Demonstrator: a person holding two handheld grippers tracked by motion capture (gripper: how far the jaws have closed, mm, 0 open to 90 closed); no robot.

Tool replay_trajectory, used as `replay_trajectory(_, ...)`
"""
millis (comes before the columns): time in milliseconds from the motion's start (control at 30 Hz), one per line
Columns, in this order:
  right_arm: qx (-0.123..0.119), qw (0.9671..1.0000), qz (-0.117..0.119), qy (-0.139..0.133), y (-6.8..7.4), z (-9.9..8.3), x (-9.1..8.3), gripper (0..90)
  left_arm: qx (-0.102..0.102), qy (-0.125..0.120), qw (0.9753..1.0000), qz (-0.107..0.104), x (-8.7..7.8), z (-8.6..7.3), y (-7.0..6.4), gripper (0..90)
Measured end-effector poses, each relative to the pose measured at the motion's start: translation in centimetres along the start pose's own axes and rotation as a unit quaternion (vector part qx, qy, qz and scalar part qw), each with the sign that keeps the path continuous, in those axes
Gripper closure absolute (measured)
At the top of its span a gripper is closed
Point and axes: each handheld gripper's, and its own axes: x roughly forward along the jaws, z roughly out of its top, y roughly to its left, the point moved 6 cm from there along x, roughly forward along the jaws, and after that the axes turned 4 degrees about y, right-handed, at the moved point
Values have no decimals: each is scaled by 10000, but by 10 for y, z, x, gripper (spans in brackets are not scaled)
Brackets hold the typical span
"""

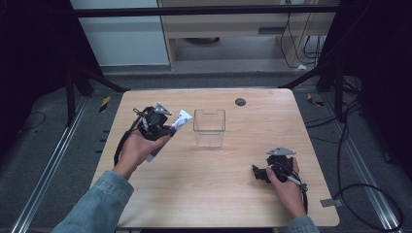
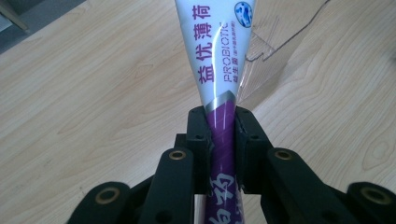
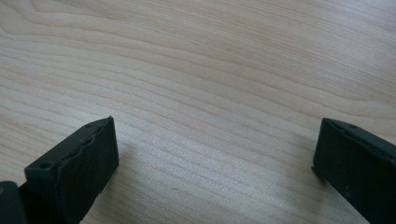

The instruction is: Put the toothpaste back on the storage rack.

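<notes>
A white and purple toothpaste tube (image 1: 177, 124) is held above the table's left half by my left gripper (image 1: 167, 132), which is shut on it. In the left gripper view the black jaws clamp the purple part of the tube (image 2: 223, 70), whose white flat end points toward a clear plastic box (image 2: 275, 51). That clear box (image 1: 209, 127) stands upright and empty at the table's middle, just right of the tube's tip. My right gripper (image 1: 256, 173) rests low at the table's right front, open, its jaws wide apart over bare wood (image 3: 215, 154).
The wooden table (image 1: 214, 194) has a small dark round plug (image 1: 240, 102) near its far edge. Cables lie on the floor to the right. A metal frame and a cabinet stand beyond the table.
</notes>
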Motion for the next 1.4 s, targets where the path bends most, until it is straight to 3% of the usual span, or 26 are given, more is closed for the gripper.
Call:
replay_trajectory(200,3,10000,5,-1,0,0,0,3,-114,-116,9998,-127,2,6,4,779)
replay_trajectory(467,-2,10000,3,2,0,0,0,3,-112,-234,9996,-75,0,17,6,779)
replay_trajectory(1400,5,10000,10,0,0,0,0,3,276,-377,9989,-29,3,73,-10,779)
